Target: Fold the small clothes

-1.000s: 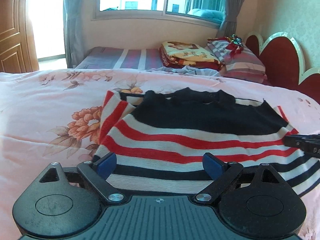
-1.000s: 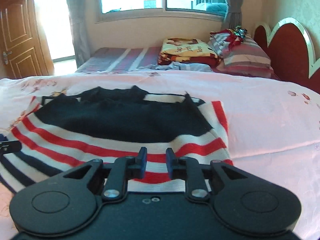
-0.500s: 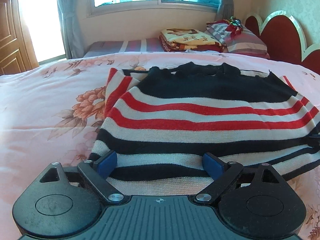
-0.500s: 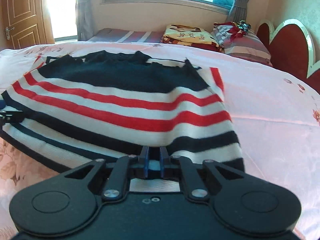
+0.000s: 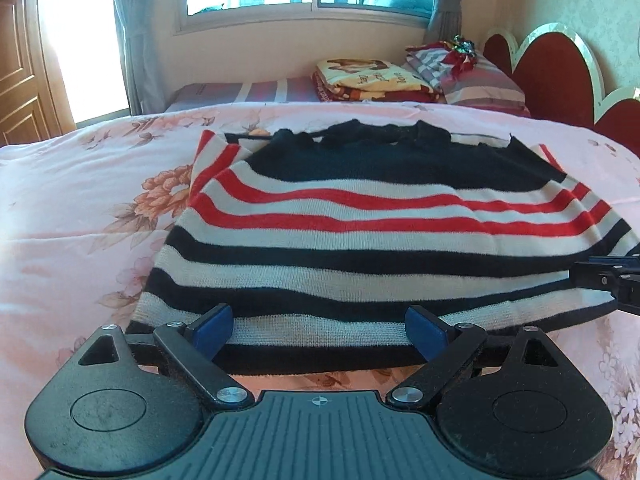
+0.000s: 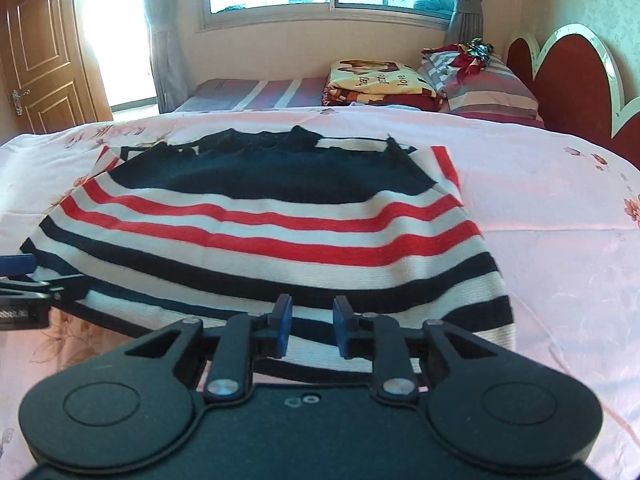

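Note:
A small knit sweater (image 5: 384,216) with a black top and red, white and black stripes lies on the pink floral bedspread (image 5: 80,208), its hem toward me. My left gripper (image 5: 318,330) is wide open at the hem's left part, with the hem between its blue pads. My right gripper (image 6: 310,330) is partly open at the hem's right part in the right wrist view, where the sweater (image 6: 256,216) fills the middle; no cloth is pinched. Each gripper shows at the edge of the other's view.
Folded blankets (image 6: 380,84) and striped pillows (image 6: 488,84) lie on the far bed under the window. A red scalloped headboard (image 6: 580,80) stands at the right. A wooden door (image 6: 44,64) is at the far left.
Both grippers pulled the hem back toward me and lower. The right gripper closed on the hem, then opened and let it go. The left stayed open.

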`<state>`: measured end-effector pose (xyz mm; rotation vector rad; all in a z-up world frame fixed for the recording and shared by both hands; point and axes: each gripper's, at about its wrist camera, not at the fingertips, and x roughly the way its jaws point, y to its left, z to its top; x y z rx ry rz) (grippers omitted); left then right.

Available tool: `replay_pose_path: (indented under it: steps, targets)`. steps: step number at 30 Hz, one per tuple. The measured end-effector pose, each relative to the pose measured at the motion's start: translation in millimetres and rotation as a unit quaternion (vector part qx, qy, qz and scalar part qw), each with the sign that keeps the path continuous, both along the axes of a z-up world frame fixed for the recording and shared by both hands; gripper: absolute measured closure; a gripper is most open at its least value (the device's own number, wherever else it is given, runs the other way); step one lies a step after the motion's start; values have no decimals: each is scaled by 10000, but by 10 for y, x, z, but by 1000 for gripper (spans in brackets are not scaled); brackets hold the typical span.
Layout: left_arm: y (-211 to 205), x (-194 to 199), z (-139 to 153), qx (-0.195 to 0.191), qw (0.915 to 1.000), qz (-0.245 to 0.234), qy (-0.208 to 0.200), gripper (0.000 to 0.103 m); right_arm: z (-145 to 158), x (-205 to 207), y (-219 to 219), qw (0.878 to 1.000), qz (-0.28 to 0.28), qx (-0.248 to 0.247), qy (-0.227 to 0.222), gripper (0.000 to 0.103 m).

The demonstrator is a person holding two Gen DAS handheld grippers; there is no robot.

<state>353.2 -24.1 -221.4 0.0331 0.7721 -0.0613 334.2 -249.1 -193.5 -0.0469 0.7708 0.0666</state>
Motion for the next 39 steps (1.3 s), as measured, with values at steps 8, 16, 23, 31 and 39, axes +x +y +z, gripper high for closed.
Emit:
replay_pose_path:
  steps: [8,16,23,31,39]
  targets:
    - [123,-21,-108,-197,9997,72,110,10,-209,-52,-156,9995,-119,-215,207,82]
    - [90,-8,-104,-123,9998,131,124,10,-203,-109,-409,9990,-363,-89,260,83]
    - [83,3,-104,-106,9998,138,129,10,-214,-112,-379,9988,-418,-147,220,82]
    - [77,-3,21,-154,9998,96,125,10,-170,-86,-365,9989,-352,-137,280,81]
    - [-23,185,287,-330,9993,-16,-172,10,51,33,-281,9996,-252,130,-83,77]
